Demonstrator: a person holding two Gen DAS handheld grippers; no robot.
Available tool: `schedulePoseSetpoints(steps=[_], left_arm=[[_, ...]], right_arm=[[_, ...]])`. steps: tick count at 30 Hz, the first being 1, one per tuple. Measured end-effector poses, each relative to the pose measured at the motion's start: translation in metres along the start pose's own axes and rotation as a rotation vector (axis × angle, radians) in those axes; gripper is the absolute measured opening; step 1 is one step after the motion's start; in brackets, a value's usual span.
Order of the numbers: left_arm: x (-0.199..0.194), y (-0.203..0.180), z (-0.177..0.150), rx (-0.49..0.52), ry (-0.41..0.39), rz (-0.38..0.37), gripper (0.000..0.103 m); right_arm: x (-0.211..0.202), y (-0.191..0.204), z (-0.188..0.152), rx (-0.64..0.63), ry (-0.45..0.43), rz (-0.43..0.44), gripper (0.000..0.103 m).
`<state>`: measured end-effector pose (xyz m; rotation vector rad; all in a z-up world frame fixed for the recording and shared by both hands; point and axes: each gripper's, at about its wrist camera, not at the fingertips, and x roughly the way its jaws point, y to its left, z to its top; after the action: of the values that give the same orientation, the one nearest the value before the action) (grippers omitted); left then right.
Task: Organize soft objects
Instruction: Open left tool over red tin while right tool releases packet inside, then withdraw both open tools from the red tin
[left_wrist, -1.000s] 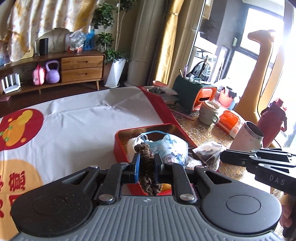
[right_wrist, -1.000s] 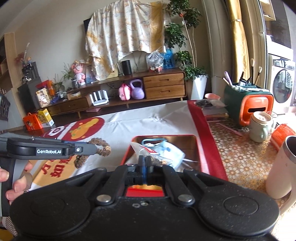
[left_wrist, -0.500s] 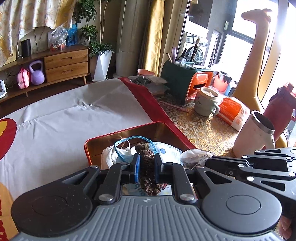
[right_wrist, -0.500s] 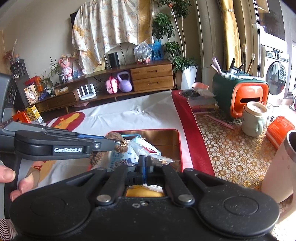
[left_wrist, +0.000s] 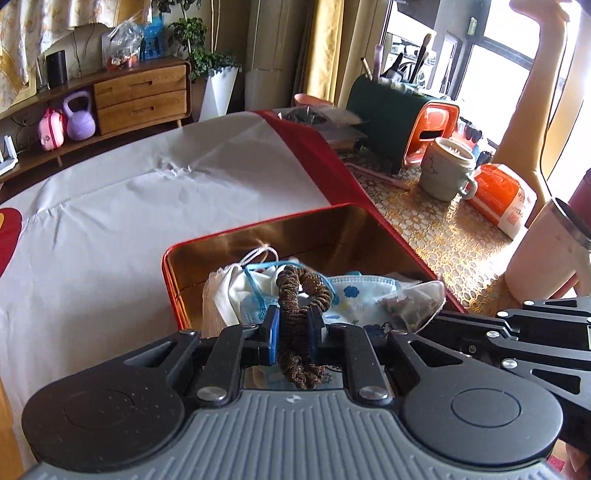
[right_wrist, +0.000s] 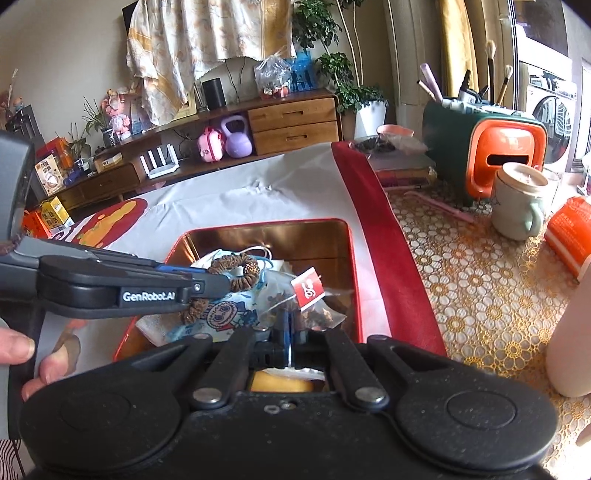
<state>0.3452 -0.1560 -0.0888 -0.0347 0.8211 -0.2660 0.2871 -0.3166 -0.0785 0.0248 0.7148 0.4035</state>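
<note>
My left gripper (left_wrist: 293, 328) is shut on a brown hair scrunchie (left_wrist: 301, 295) and holds it over the red tin box (left_wrist: 258, 230). The scrunchie (right_wrist: 236, 271) and left gripper (right_wrist: 207, 282) also show in the right wrist view, above the box (right_wrist: 343, 236). Face masks (left_wrist: 354, 295) and a white cloth (left_wrist: 229, 291) lie in the box. My right gripper (right_wrist: 290, 328) is shut on a clear tea bag (right_wrist: 314, 310) with a red tag (right_wrist: 307, 288), low over the box's near side. The tea bag also shows in the left wrist view (left_wrist: 410, 302).
The box sits on a white and red cloth (left_wrist: 129, 206). To the right on a patterned mat stand a mug (right_wrist: 517, 201), a white tumbler (left_wrist: 543, 251), an orange packet (left_wrist: 502, 199) and a green-orange holder (right_wrist: 487, 147). A wooden sideboard (right_wrist: 291, 125) is behind.
My left gripper has carried the scrunchie rightward until it hangs over the box contents. My right gripper now holds the tea bag at the box's near side.
</note>
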Motion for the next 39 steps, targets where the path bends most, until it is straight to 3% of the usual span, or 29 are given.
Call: schedulePoseSetpoints(steps=[10, 15, 22, 23, 24, 26, 32, 34, 39], left_arm=[[0.002, 0.004, -0.004, -0.024, 0.025, 0.006, 0.018], [-0.009, 0.003, -0.006, -0.027, 0.016, 0.008, 0.028], [-0.028, 0.004, -0.012, -0.017, -0.002, 0.012, 0.030], [-0.031, 0.004, -0.013, -0.015, -0.004, 0.012, 0.036], [-0.035, 0.003, -0.015, -0.012, -0.008, 0.014, 0.054], [-0.042, 0.003, -0.017, -0.008, -0.019, 0.017, 0.073], [-0.074, 0.004, -0.025, -0.002, -0.083, 0.012, 0.073], [-0.084, 0.004, -0.028, -0.005, -0.098, 0.008, 0.074], [-0.109, 0.004, -0.035, -0.011, -0.129, -0.005, 0.082]], right_arm=[[-0.002, 0.007, -0.003, -0.015, 0.034, -0.011, 0.019], [-0.008, 0.011, -0.004, -0.023, 0.046, -0.019, 0.030], [-0.023, 0.017, -0.007, -0.024, 0.040, -0.020, 0.037], [-0.026, 0.018, -0.007, -0.023, 0.034, -0.020, 0.038], [-0.030, 0.019, -0.007, -0.021, 0.026, -0.018, 0.039], [-0.038, 0.021, -0.007, -0.018, 0.011, -0.015, 0.041], [-0.060, 0.026, -0.008, -0.006, -0.030, -0.004, 0.048], [-0.067, 0.028, -0.008, -0.003, -0.044, -0.004, 0.054], [-0.083, 0.036, -0.010, -0.002, -0.081, -0.004, 0.063]])
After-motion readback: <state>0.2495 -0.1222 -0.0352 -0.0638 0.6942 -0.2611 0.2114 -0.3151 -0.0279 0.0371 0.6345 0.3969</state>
